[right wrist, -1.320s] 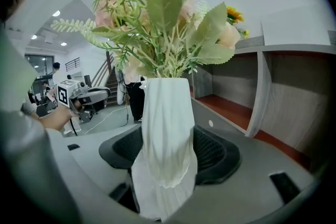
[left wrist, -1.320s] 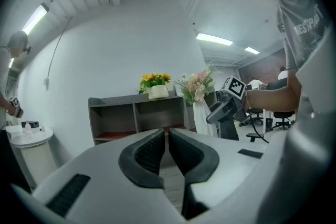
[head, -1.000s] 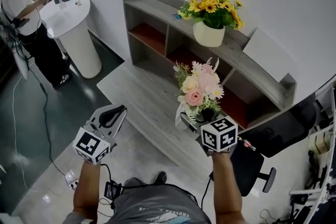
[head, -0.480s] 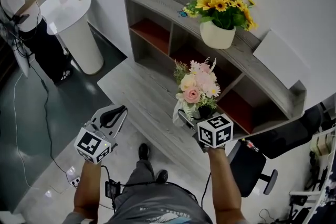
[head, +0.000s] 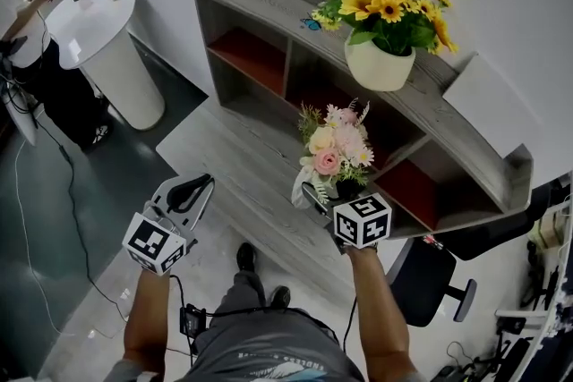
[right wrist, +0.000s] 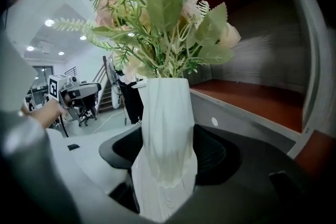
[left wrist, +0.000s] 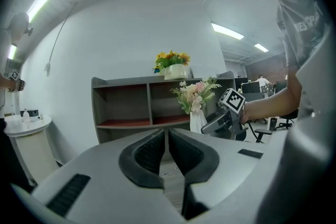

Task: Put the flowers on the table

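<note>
Flowers (head: 338, 148), pink and cream with green sprigs, stood upright in a ribbed white vase (head: 298, 189), and the right gripper (head: 315, 197) carried that vase in the air. In the right gripper view its dark fingers (right wrist: 215, 155) pinched the vase's narrow lower body from both sides, with the leaves rising above them. From the head view the bouquet hung over the near right part of the low grey wooden counter (head: 235, 158), just in front of the shelf unit (head: 269, 22); no view showed whether the base touched the counter.

The left gripper (head: 190, 191) was held to the left, well apart from the vase, over the counter's near left edge. In the left gripper view its fingers (left wrist: 149, 152) were drawn together with only a thin slit between them and nothing in it.

The shelf unit ran along the far wall, grey outside and red-brown inside its open compartments. On its top, toward the right, a white pot of sunflowers (head: 380, 63) stood upright. A white pedestal stand (head: 103, 40) rose at the far left with small items on its top, and a person (head: 20, 31) stood just beside it at the picture's edge. A black office chair (head: 428, 282) sat on the floor to the near right, close to the right forearm.
</note>
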Demonstrator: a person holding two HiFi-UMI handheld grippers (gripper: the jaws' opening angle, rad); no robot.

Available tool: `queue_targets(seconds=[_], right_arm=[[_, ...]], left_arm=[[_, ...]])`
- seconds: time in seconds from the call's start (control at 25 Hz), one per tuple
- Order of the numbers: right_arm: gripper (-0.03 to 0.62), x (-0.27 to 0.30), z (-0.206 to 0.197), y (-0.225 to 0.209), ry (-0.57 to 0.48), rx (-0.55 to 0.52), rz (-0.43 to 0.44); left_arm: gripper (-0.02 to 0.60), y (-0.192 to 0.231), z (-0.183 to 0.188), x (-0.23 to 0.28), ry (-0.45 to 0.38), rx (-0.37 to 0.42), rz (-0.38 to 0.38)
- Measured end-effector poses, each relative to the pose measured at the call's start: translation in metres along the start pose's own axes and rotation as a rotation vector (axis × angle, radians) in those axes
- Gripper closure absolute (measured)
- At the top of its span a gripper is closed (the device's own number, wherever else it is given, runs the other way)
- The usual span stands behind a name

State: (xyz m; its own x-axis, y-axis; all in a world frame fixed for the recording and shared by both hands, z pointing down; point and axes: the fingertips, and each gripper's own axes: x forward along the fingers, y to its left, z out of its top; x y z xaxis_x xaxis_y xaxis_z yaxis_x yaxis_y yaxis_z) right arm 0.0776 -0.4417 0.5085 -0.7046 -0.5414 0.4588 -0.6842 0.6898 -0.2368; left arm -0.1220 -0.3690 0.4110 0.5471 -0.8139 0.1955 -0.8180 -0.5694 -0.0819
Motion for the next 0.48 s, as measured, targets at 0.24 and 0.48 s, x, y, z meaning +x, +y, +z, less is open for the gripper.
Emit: queue_targets(seconds=[0.24, 0.48], right_arm=[[0.279, 0.028, -0.017, -0.017, 0.000, 0.016, -0.024], [0.279, 0.056, -0.036, -0.033, -0.004, 0.003, -0.042]], left_arm=[[0.545, 0.018, -0.017, 0.013, 0.017, -0.023, -0.014], [0.543, 0.033, -0.035, 0.023, 0.031, -0.044, -0.021]])
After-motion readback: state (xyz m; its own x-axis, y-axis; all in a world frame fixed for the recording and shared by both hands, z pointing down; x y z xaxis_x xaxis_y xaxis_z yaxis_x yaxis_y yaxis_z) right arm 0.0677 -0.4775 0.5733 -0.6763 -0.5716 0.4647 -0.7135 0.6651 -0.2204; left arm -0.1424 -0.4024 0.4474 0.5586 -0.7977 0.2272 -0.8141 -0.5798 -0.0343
